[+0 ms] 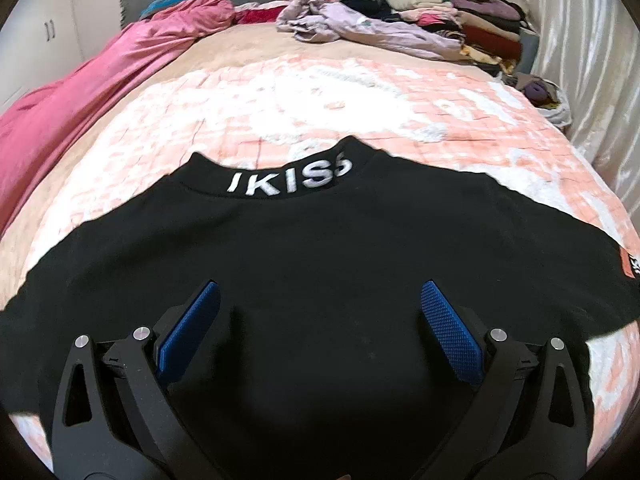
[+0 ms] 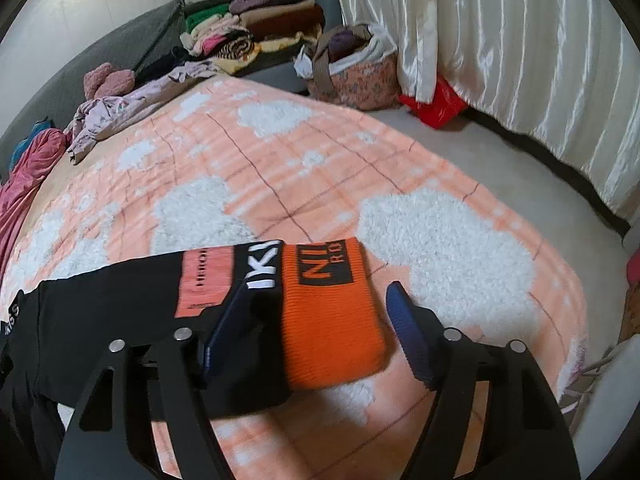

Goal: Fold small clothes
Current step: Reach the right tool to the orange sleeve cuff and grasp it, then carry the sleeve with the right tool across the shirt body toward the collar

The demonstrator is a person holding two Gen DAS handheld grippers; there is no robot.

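Black sweatshirt (image 1: 320, 248) lies flat on the bed (image 1: 280, 100), both grippers' fingers wide open and empty; next, the right gripper (image 2: 316, 300) should pinch the orange cuff (image 2: 332, 320) and fold inward.

Counts: one black sweatshirt (image 1: 320, 248) spread on one peach-and-white blanket (image 1: 280, 100). One orange cuff (image 2: 332, 320) visible. Two grippers, left gripper (image 1: 320, 294) and right gripper (image 2: 320, 286), two blue pads each. One pink sheet (image 1: 80, 92). One fabric bag (image 2: 356, 76). One red plastic bag (image 2: 438, 106). One clothes stack (image 1: 460, 24); items uncountable.
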